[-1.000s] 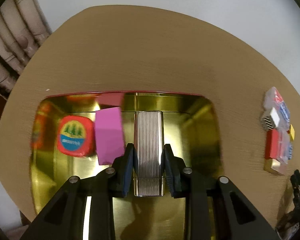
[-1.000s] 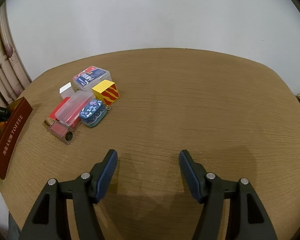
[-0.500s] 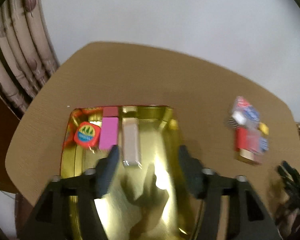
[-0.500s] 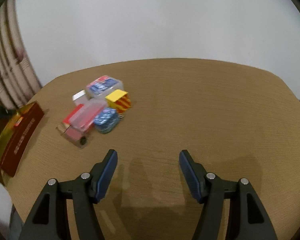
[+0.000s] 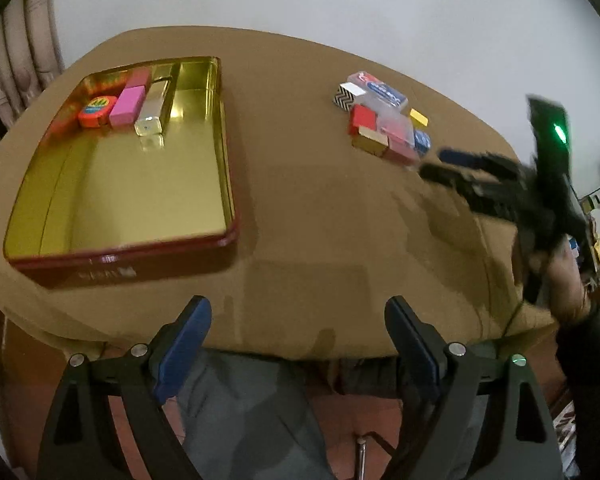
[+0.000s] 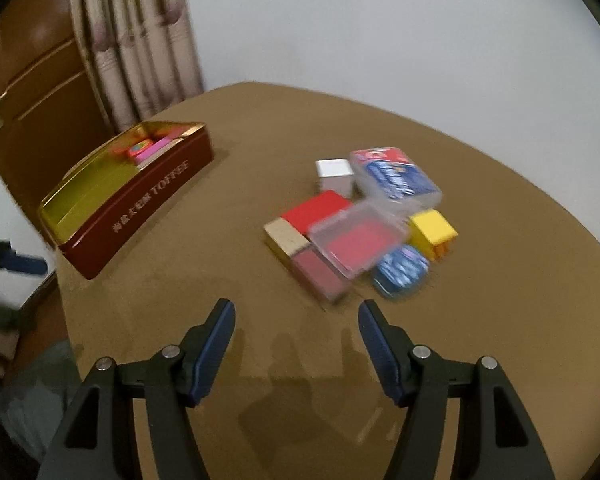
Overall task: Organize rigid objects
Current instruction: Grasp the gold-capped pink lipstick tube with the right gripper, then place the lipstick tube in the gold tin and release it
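Observation:
A red toffee tin with a gold inside holds an orange tin, a pink box and a ribbed silver case at its far end. A pile of small boxes lies on the table: clear cases, a red box, a yellow cube, a blue tin. My left gripper is open and empty, back over the table's near edge. My right gripper is open and empty just short of the pile; it also shows blurred in the left wrist view.
The round brown table stands against a white wall. A curtain and a wooden door are behind the tin. The person's legs are below the near edge.
My left gripper opened, left the silver case in the tin and pulled back off the table. My right gripper moved left toward the pile of boxes.

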### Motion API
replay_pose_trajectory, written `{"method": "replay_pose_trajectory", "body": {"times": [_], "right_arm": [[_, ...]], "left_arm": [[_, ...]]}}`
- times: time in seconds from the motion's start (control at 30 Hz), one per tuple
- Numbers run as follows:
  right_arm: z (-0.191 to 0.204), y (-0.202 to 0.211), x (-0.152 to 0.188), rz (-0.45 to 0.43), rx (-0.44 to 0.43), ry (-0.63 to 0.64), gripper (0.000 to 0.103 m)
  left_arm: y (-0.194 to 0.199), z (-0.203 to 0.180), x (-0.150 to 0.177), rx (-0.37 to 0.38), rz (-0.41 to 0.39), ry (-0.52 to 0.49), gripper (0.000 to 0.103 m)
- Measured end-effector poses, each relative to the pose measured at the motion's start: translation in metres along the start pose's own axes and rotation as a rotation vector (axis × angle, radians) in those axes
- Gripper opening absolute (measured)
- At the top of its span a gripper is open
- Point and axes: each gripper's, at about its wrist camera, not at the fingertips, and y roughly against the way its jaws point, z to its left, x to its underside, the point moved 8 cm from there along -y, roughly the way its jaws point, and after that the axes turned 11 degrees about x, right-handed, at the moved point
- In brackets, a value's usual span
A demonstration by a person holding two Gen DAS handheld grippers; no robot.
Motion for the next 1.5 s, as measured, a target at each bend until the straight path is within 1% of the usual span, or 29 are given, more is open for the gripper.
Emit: {"method": "replay_pose_trajectory", "body": {"times": [0.07,0.23,0.33,0.4,0.47,0.5,0.53,0.6,0.77,0.87,0.93,0.97,1.03,1.1,1.17,1.2,1.23,1.27,1.37,1.43,1.5], "right_arm": [[-0.002,-0.01,-0.003,0.032,-0.018,-0.002,0.066],[-0.006,-0.036,-0.005,0.093,-0.074,-0.06,0.066],[-0.005,-0.046,-0.002,0.11,-0.081,-0.072,0.066],[0.004,-0.044,-0.002,0.114,-0.126,-0.063,0.066],[0.023,-0.035,0.0,0.122,-0.198,-0.038,0.066],[0.033,-0.028,0.0,0.111,-0.227,-0.018,0.066],[0.042,-0.018,0.0,0.086,-0.229,0.01,0.066],[0.043,-0.011,0.0,0.064,-0.155,0.042,0.066],[0.028,-0.024,-0.017,0.108,-0.121,-0.052,0.066],[0.034,-0.032,-0.026,0.135,-0.097,-0.08,0.066],[0.04,-0.039,-0.028,0.159,-0.044,-0.074,0.066],[0.037,-0.041,-0.026,0.174,-0.028,-0.075,0.064],[0.041,-0.053,-0.026,0.219,-0.002,-0.079,0.041],[0.043,-0.064,-0.024,0.246,0.032,-0.073,0.04],[0.043,-0.068,-0.024,0.259,0.042,-0.08,0.039],[0.044,-0.069,-0.026,0.263,0.05,-0.077,0.034],[0.045,-0.07,-0.026,0.269,0.061,-0.069,0.024],[0.047,-0.073,-0.028,0.275,0.071,-0.064,0.02],[0.051,-0.072,-0.031,0.285,0.077,-0.066,0.02],[0.061,-0.062,-0.04,0.264,-0.001,-0.096,0.02],[0.073,-0.047,-0.058,0.233,-0.046,-0.122,0.02]], "left_arm": [[-0.001,-0.003,0.003,-0.002,0.006,-0.013,0.086],[0.0,-0.005,0.002,0.011,0.005,-0.022,0.086],[0.0,-0.003,0.002,0.011,0.009,-0.022,0.086],[-0.001,-0.002,0.004,0.015,0.019,-0.008,0.086],[-0.002,-0.001,0.006,0.03,0.033,0.01,0.086],[-0.002,0.0,0.007,0.04,0.035,0.022,0.086],[-0.003,0.001,0.008,0.045,0.038,0.03,0.086],[-0.003,0.003,0.007,0.049,0.035,0.046,0.086],[-0.003,0.0,0.006,0.052,0.025,0.041,0.086],[0.003,-0.001,0.006,0.034,0.009,0.002,0.086],[0.006,-0.003,0.006,0.029,0.0,-0.017,0.086],[0.008,-0.003,0.007,0.029,-0.001,-0.023,0.086],[0.01,-0.004,0.009,0.028,-0.001,-0.031,0.086],[0.012,-0.005,0.011,0.03,-0.006,-0.038,0.086],[0.012,-0.005,0.012,0.019,-0.006,-0.042,0.086],[0.013,-0.004,0.014,0.017,-0.006,-0.04,0.086],[0.014,-0.003,0.016,0.015,-0.005,-0.036,0.086],[0.017,0.0,0.019,0.016,-0.003,-0.028,0.086],[0.031,0.013,0.029,-0.004,-0.021,0.005,0.086],[0.043,0.021,0.036,-0.02,-0.035,0.025,0.086],[0.054,0.029,0.044,-0.019,-0.05,0.05,0.086]]}}
